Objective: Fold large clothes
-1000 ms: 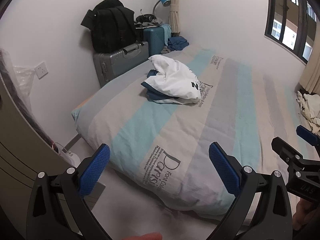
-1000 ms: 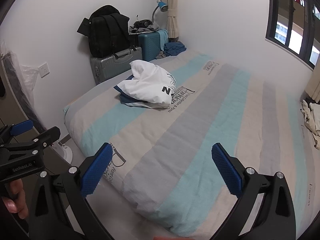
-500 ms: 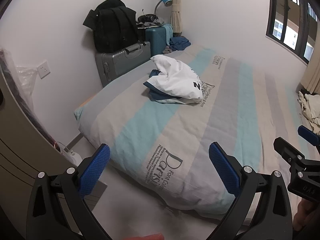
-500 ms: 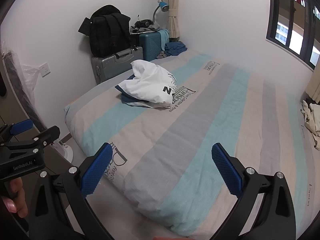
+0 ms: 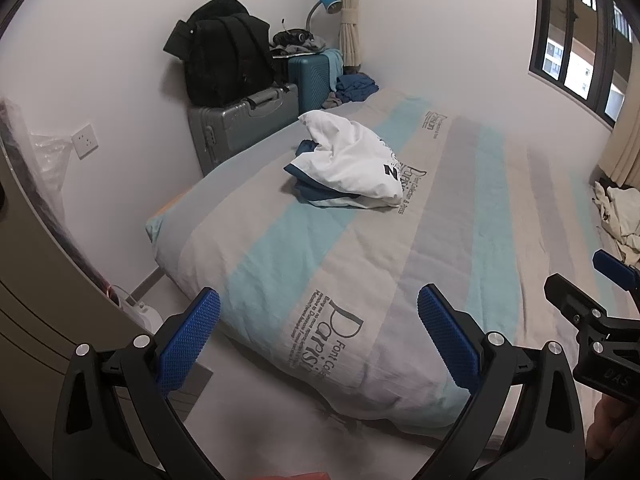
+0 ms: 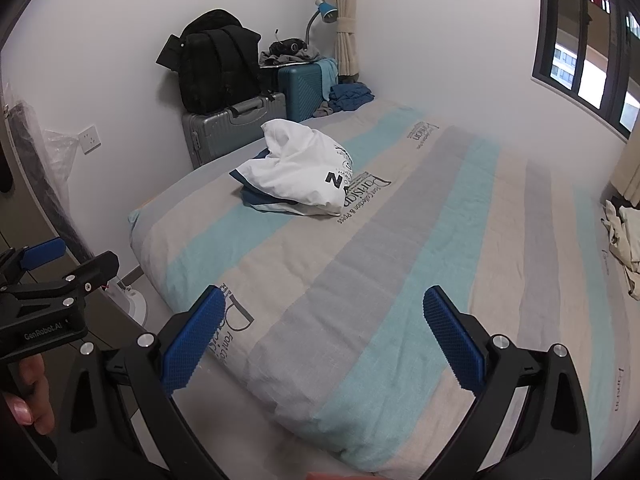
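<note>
Evidently one crumpled white cotton garment with navy trim and a dark printed letter [image 5: 352,164] lies heaped on the striped grey, beige and turquoise bedsheet [image 5: 460,216], left of centre in the upper half of both views and well apart from both tools. Being soft, light and limp, it will probably sag and slide over itself when lifted, so a hem or shoulder edge looks like the best hold; which edge is which cannot be told in the bunched heap. Whether the navy layer underneath belongs to it or is a second piece is unclear. Both tools hover over the near end of the bed: the left gripper [image 5: 318,336] has its two blue pads wide apart on nothing, and the right gripper [image 6: 324,334] likewise. Two suitcases stand at upper left, one grey [image 5: 244,124], one teal [image 5: 312,80], with one black backpack [image 5: 224,60] on the grey one.
</note>
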{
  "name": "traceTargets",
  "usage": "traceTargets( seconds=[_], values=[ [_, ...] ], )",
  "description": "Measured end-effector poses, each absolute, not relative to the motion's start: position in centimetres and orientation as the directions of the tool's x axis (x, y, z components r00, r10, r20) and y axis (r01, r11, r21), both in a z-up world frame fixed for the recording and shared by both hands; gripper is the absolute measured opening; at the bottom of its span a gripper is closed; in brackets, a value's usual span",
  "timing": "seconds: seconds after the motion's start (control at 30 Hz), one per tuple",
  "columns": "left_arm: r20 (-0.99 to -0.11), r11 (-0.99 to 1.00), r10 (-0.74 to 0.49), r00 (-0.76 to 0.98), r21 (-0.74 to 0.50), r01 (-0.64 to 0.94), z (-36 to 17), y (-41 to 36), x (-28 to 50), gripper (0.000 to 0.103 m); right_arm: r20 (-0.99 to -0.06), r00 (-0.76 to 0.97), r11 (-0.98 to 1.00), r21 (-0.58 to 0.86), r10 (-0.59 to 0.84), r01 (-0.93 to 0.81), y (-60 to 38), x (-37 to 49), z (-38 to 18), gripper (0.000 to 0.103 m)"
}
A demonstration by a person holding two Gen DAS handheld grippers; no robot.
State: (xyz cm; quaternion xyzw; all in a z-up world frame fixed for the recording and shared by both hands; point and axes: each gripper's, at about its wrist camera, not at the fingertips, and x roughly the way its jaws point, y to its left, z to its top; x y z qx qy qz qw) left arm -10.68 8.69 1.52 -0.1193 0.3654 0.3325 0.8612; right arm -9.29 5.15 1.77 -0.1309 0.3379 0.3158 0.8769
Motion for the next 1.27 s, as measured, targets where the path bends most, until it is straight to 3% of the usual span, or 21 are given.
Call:
traceTargets(
  seconds=[0.73,0.87,1.27],
  values=[
    [-0.71,0.729,0.478,0.517,-0.007,-0.684,1.3,9.4,-10.3,0.097,-0.675,0.57,0.762,-0.019,0.468,-0.648,4.8,-9.2,2.2,0.096],
    [-0.652,0.729,0.53,0.542,0.024,-0.684,1.7,8.5,-10.6,0.097,-0.677,0.571,0.764,-0.019,0.465,-0.645,4.7,-9.1,2.1,0.096],
    [-0.707,0.75,0.485,0.515,0.033,-0.66,1.0,8.3,-10.0,0.097,-0.682,0.563,0.761,-0.015,0.467,-0.649,5.1,-9.1,1.7,0.096]
  ],
)
